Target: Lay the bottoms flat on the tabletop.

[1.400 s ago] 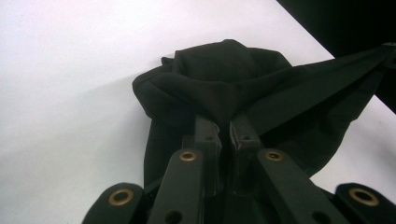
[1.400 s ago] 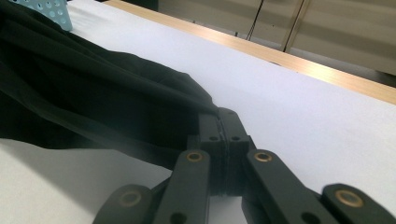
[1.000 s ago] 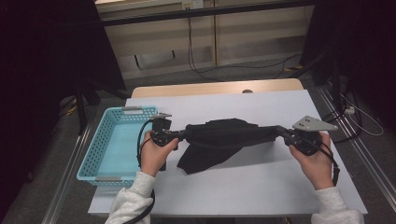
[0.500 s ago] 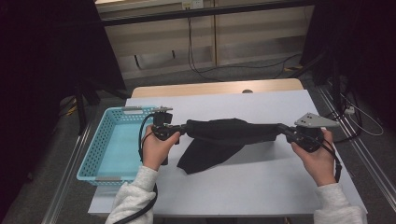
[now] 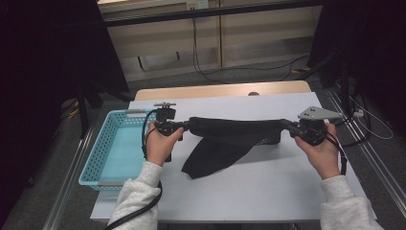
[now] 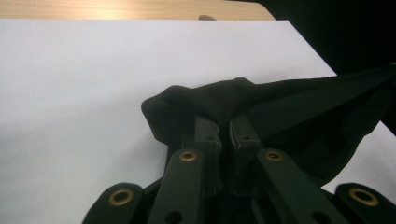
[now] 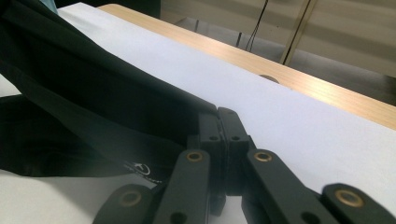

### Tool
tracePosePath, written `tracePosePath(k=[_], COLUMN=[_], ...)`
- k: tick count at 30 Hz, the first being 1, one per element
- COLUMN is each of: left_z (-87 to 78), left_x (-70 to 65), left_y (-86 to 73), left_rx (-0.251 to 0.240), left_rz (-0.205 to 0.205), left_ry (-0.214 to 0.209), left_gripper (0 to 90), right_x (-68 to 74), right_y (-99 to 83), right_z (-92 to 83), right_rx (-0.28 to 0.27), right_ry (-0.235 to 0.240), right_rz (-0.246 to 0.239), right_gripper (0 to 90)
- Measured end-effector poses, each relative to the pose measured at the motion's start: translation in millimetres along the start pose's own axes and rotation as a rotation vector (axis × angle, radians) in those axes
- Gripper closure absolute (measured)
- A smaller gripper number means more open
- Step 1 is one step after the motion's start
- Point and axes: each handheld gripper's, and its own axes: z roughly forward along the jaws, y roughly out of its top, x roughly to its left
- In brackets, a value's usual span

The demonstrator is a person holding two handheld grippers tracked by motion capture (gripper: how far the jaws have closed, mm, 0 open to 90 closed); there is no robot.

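Here, high view: black cloth (image 5: pixel 230 136) stretched between left claw (image 5: pixel 184 126) and right claw (image 5: pixel 287 125) above tabletop (image 5: pixel 268 187) middle, one flap hanging down. Gripper views: both claws clamped tight on cloth ends; small white logo (image 7: pixel 140 168) near right claw. Blue basket (image 5: pixel 103 153) at left edge. Near edge free; dark room, cables on floor.

Black cloth (image 5: pixel 230 139) matt, soft; basket (image 5: pixel 103 148) perforated plastic; table (image 5: pixel 268 187) smooth white.
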Motion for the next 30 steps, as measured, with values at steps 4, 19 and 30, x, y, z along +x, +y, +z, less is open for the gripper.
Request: tracePosePath(k=[4, 19, 30], left_z=[8.0, 45.6, 40.6], left_x=[4.2, 11.5, 6.6], left_y=[10.2, 45.6, -27.8], left_rx=[0.01, -0.031, 0.052], left_rz=[-0.011, 0.066, 0.133], left_ry=[0.0, 0.033, 0.036], left_gripper=[84.7, 22.8, 16.6], right_x=[-9.4, -34.8, 10.7], right_y=[1.0, 49.1, -38.3], right_z=[9.1, 63.9, 24.0], right_rx=[0.005, -0.043, 0.072], right_ry=[0.009, -0.167, -0.066], right_rz=[0.023, 0.152, 0.109], right_gripper=[90.0, 42.1, 27.7])
